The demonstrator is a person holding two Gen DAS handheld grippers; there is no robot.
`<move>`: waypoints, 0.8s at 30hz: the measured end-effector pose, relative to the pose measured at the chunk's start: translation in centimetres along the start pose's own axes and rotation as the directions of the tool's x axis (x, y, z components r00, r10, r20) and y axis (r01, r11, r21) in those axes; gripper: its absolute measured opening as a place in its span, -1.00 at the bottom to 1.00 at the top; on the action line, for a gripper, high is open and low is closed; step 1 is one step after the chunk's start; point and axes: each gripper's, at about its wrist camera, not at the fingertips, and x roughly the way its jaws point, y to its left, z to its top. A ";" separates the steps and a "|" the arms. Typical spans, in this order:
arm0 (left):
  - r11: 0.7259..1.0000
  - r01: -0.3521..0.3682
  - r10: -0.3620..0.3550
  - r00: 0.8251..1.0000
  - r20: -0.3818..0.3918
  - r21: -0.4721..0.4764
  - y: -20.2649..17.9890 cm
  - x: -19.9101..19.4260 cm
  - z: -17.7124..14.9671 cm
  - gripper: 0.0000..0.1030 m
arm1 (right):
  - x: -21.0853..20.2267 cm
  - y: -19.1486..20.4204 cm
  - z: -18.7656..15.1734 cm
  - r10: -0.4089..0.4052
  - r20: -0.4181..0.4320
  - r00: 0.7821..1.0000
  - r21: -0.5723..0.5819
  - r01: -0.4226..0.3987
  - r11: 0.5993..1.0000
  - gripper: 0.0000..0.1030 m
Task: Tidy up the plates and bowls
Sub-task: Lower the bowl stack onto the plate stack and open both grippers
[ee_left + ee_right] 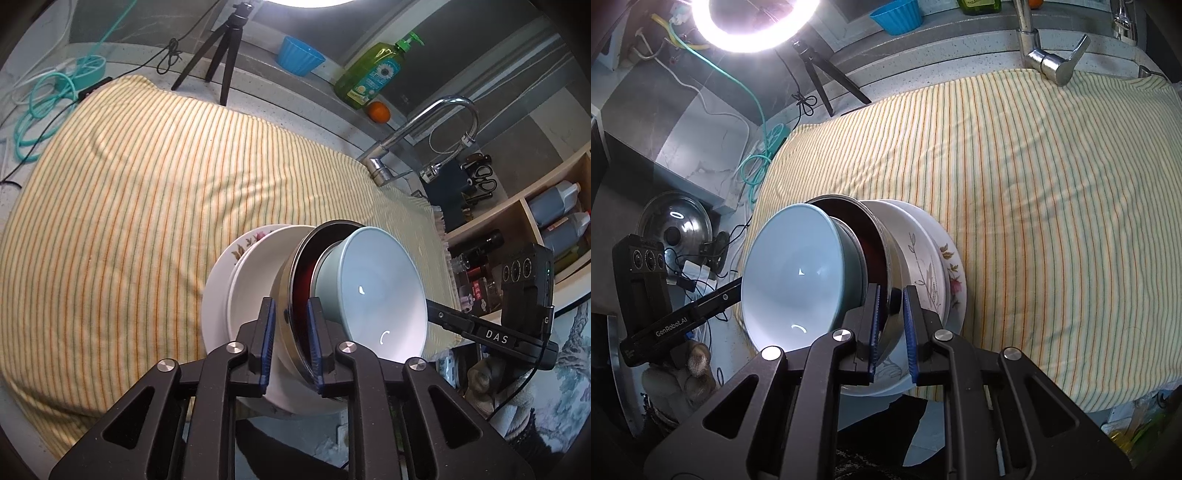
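A stack stands on the striped cloth: a floral plate at the bottom, a white plate on it, then a steel bowl with a dark red inside, then a pale blue bowl nested on top. My left gripper is shut on the steel bowl's rim on one side. My right gripper is shut on the same rim on the opposite side. Each gripper also shows in the other's view, beyond the blue bowl.
The yellow striped cloth covers the counter. A faucet, a green soap bottle, an orange, a blue cup, a black tripod and teal hose line the back. A pot lid lies at left.
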 end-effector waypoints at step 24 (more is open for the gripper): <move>0.975 -0.163 0.145 0.982 0.122 0.152 -2.8 -4.5 -1.2 0.25 | -5.7 1.4 -1.9 -0.093 0.154 0.984 -0.105 0.110 0.988 0.28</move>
